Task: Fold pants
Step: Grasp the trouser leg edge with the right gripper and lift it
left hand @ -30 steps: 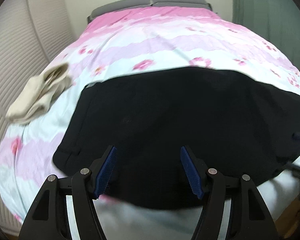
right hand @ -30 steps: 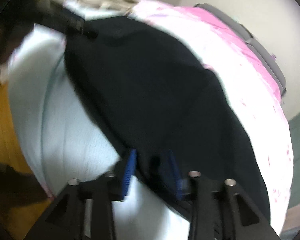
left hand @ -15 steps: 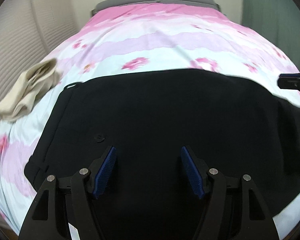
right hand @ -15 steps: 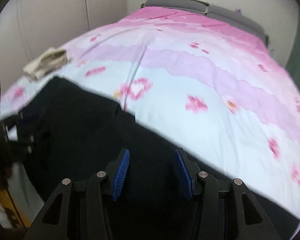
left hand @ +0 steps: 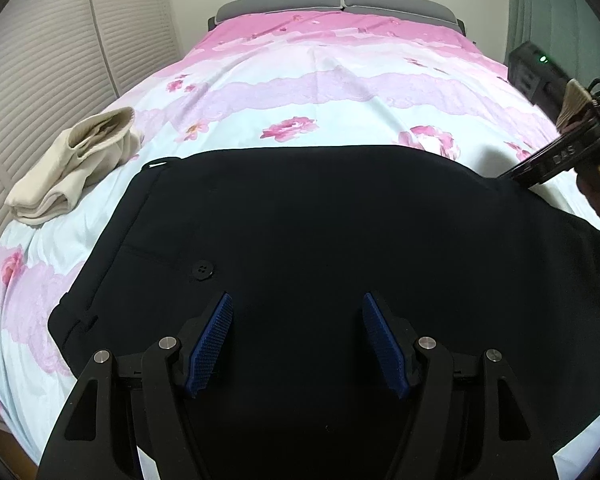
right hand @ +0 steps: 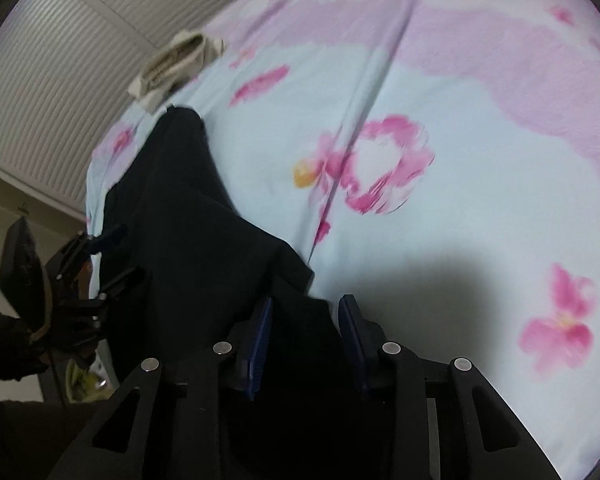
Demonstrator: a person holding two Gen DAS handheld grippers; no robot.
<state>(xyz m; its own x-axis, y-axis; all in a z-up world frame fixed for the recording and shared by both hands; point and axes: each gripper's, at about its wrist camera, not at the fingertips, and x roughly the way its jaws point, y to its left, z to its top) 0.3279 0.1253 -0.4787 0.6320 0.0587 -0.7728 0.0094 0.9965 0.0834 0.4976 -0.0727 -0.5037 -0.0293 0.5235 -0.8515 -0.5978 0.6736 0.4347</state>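
The black pants (left hand: pixel 320 240) lie spread across the near half of the bed (left hand: pixel 340 92), waistband and button to the left, the legs running off to the right. They look already doubled leg over leg — though the dark cloth hides the layers, so I cannot be sure. No cross-fold shows yet, so shortening them into a compact stack is, in my judgement, what remains.

The left gripper (left hand: pixel 296 340) hovers over the seat area with its jaws spread and nothing between them. The right gripper (right hand: pixel 304 336) is at the far right part of the pants, its jaws closing with black cloth between them — whether the pads already pinch it I cannot tell. A folded beige garment (left hand: pixel 76 168) sits at the far left.
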